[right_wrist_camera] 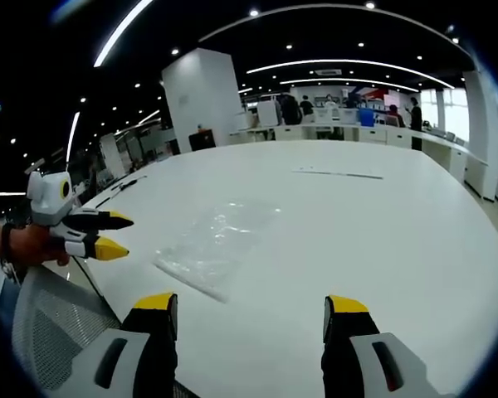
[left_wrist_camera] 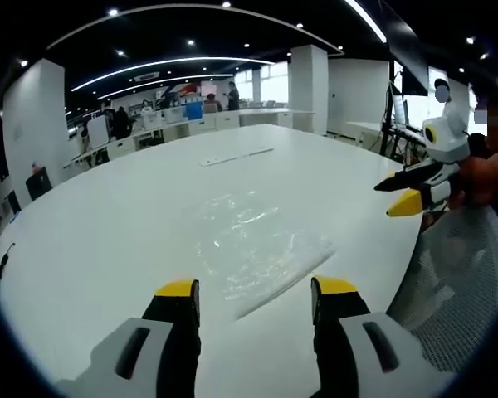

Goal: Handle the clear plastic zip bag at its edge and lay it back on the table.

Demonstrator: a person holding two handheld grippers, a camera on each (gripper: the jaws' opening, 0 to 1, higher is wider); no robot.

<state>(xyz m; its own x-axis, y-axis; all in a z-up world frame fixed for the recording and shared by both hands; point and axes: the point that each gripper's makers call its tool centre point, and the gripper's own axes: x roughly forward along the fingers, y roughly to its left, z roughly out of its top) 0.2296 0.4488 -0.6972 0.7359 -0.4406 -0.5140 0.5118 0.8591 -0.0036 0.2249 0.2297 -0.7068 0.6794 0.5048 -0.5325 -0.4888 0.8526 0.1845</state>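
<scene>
The clear plastic zip bag [left_wrist_camera: 253, 245] lies flat on the white table [left_wrist_camera: 108, 240], crinkled and shiny. My left gripper [left_wrist_camera: 256, 294] stands open just short of its near edge, nothing between the yellow-tipped fingers. The right gripper [left_wrist_camera: 407, 192] comes in from the right, beyond the table's edge, held by a hand. In the right gripper view the bag [right_wrist_camera: 217, 240] lies left of centre on the table [right_wrist_camera: 357, 232]. My right gripper [right_wrist_camera: 249, 307] is open and empty, apart from the bag. The left gripper [right_wrist_camera: 116, 234] shows at the left edge, its jaws slightly apart.
A thin white strip [left_wrist_camera: 236, 157] lies farther along the table, also seen as a strip [right_wrist_camera: 339, 173] in the right gripper view. A mesh chair back [left_wrist_camera: 465, 282] stands at the table's edge, another patch of mesh [right_wrist_camera: 54, 323] at lower left. Desks, pillars and people fill the office behind.
</scene>
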